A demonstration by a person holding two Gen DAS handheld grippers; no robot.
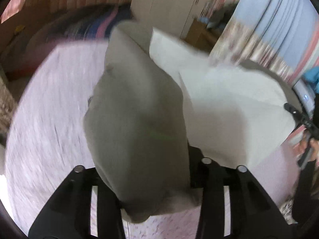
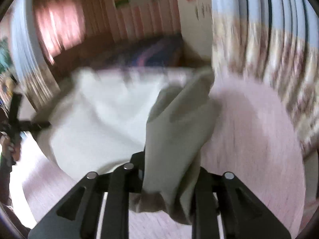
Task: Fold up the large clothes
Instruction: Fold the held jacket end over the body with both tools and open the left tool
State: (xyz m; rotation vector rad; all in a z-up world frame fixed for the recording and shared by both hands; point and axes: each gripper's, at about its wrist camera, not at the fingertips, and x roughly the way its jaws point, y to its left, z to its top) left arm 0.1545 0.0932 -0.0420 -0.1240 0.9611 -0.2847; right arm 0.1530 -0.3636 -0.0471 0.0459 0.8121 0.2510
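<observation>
A: Start with the left wrist view. The left gripper (image 1: 157, 179) has its jaws drawn in on a bunched edge of the white garment (image 1: 219, 91), which rises between the fingers and sags out over the pink bed sheet (image 1: 49, 109).

B: The whole picture is smeared, so I judge the gripper is moving fast. The fold in the jaws looks thick and loose, and a quick swing could drag it out.

A: At the far right edge the right gripper (image 1: 299, 119) shows, at the garment's other side.

B: Now the right wrist view. The right gripper (image 2: 165, 185) is likewise pinched on a hanging grey-white fold, with the rest of the garment spread lower over the sheet.

A: The left gripper (image 2: 24, 123) sits far left at the cloth's edge. If the two hands travel unevenly, the cloth may twist or land creased.

B: Also, much of it hangs slack, so it could fold over on itself.
</observation>
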